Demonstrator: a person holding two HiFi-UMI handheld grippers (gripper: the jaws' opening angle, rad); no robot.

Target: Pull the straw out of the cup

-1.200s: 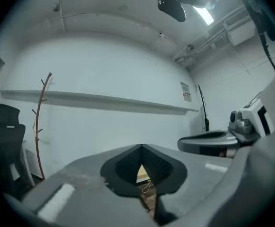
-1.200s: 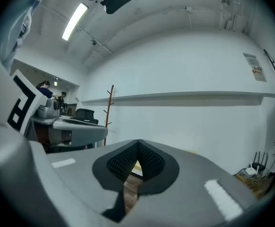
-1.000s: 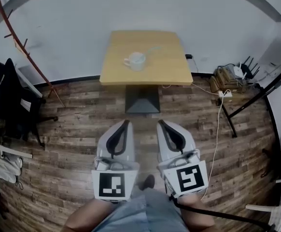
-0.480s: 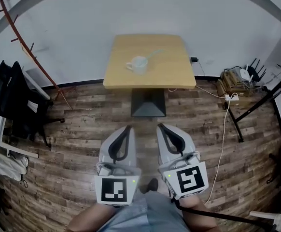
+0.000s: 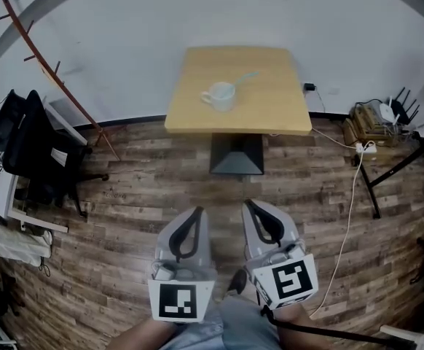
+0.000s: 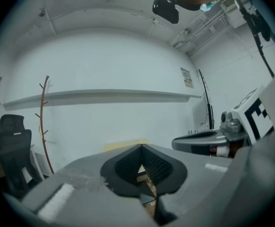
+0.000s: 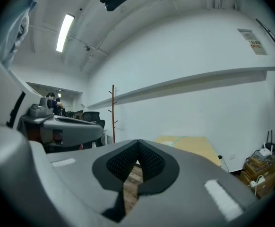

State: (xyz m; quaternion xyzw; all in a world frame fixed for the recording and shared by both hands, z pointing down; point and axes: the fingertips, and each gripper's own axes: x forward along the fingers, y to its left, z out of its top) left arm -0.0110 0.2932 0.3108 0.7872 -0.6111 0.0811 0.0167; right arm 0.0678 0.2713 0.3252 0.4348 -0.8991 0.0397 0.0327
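A white cup (image 5: 220, 95) with a pale green straw (image 5: 244, 78) leaning out to the right stands on a square wooden table (image 5: 270, 108) by the far wall. Both grippers are held low over the wooden floor, well short of the table. My left gripper (image 5: 198, 211) has its tips pressed together and holds nothing; in the left gripper view its tips (image 6: 141, 146) meet. My right gripper (image 5: 250, 204) is likewise shut and empty, tips (image 7: 138, 141) touching. The table top (image 7: 194, 148) shows faintly beyond the right jaws, with the straw (image 7: 177, 139) barely visible.
A black office chair (image 5: 33, 155) and a leaning wooden coat rack (image 5: 52, 71) stand at the left. A power strip, router and cables (image 5: 376, 122) lie on the floor at the right. The table's black pedestal base (image 5: 236, 154) sits between me and the cup.
The table and cup have shifted right and slightly down in the head view. Both grippers have sunk lower in the picture, still shut.
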